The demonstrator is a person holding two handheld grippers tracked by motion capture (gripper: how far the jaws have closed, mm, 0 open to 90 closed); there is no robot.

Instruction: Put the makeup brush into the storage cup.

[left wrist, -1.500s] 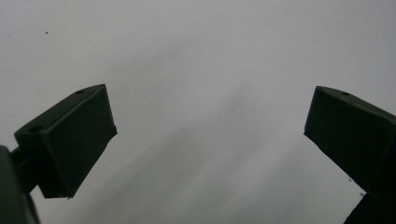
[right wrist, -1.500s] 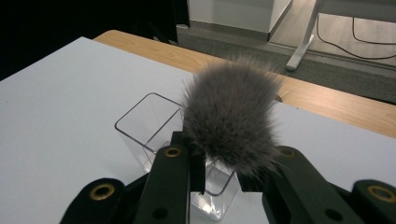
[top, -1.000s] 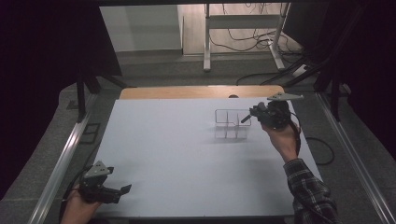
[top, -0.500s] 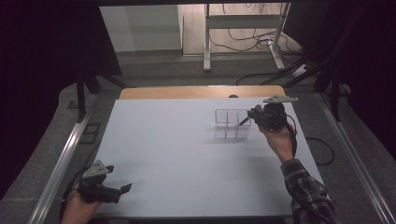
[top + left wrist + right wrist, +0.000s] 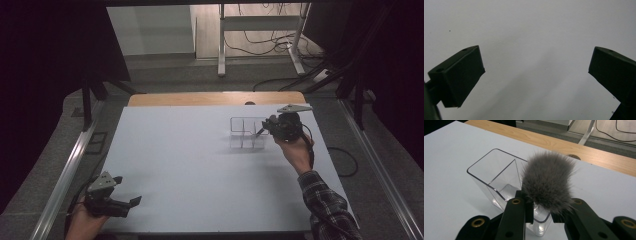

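Right gripper, clamped on grey furry brush, has shifted slightly left and down toward the clear divided box; brush head now over the box's near compartment.

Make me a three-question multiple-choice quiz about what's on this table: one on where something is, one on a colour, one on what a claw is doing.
1. Where does the clear plastic organiser stand?
A. far right part of the white table
B. near left corner
C. on the floor

2. What colour is the fluffy tuft?
A. red
B. grey
C. green

3. How is the left claw?
A. shut on a cup
B. open, holding nothing
C. shut on the tuft

Answers:
1. A, the high view shows it beside the right claw, far from the person.
2. B, the right gripper view shows grey fur.
3. B, the left gripper view shows its jaws wide apart over bare table.
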